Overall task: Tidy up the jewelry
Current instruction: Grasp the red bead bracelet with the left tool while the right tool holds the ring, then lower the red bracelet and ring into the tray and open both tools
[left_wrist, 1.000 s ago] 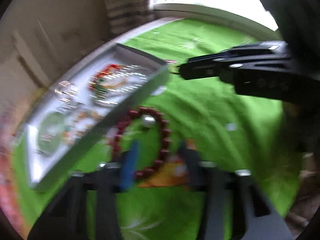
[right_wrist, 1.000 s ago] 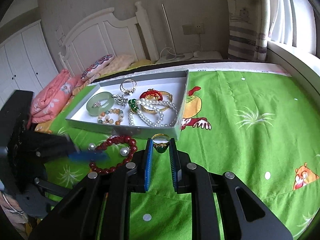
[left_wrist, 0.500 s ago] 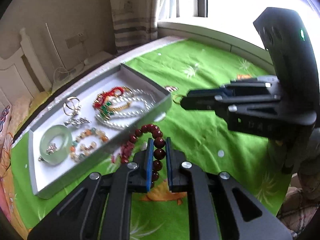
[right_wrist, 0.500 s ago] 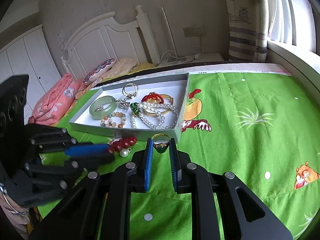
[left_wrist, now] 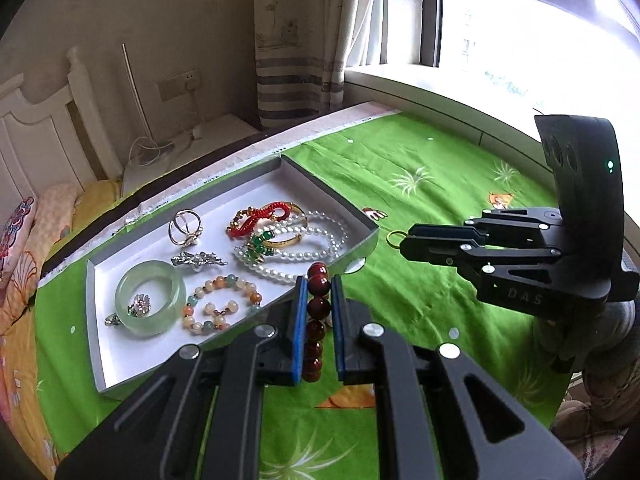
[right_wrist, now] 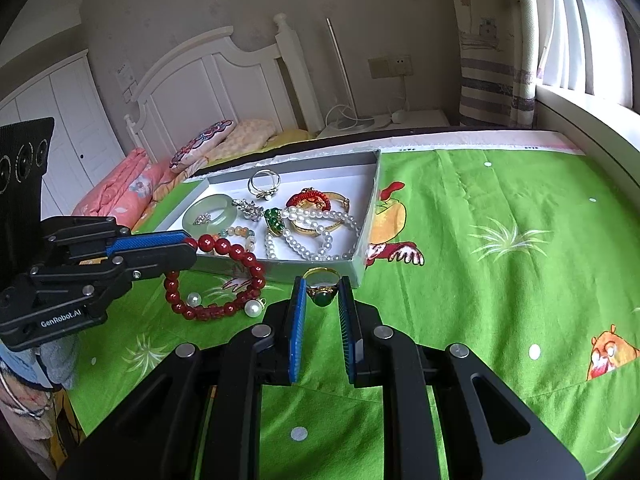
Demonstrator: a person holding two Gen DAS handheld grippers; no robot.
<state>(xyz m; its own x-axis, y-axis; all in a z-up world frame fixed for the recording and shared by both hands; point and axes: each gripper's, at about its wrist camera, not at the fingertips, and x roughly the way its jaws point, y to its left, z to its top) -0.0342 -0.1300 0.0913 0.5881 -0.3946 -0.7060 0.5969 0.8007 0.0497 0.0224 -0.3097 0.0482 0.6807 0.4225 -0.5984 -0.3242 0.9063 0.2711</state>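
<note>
My left gripper [left_wrist: 317,284] is shut on a dark red bead bracelet [left_wrist: 317,312] and holds it lifted at the near wall of the grey jewelry tray [left_wrist: 362,216]. In the right wrist view the bracelet [right_wrist: 224,276] hangs from the left gripper [right_wrist: 191,246] over the green cloth. My right gripper [right_wrist: 322,285] is shut on a gold ring with a green stone [right_wrist: 323,296], just in front of the tray's corner [right_wrist: 358,270]. The tray holds a jade bangle [left_wrist: 150,304], pearls [left_wrist: 304,252], rings and bracelets.
Two loose pearls [right_wrist: 255,307] lie on the green cartoon-print cloth [right_wrist: 500,280] under the bracelet. A white headboard [right_wrist: 224,80] and pink bedding [right_wrist: 116,196] lie beyond the tray. A window sill [left_wrist: 440,92] and a striped curtain [left_wrist: 296,80] border the far side.
My left gripper has closed on the red bead bracelet and lifted it off the cloth toward the tray. My right gripper has held the ring in place.
</note>
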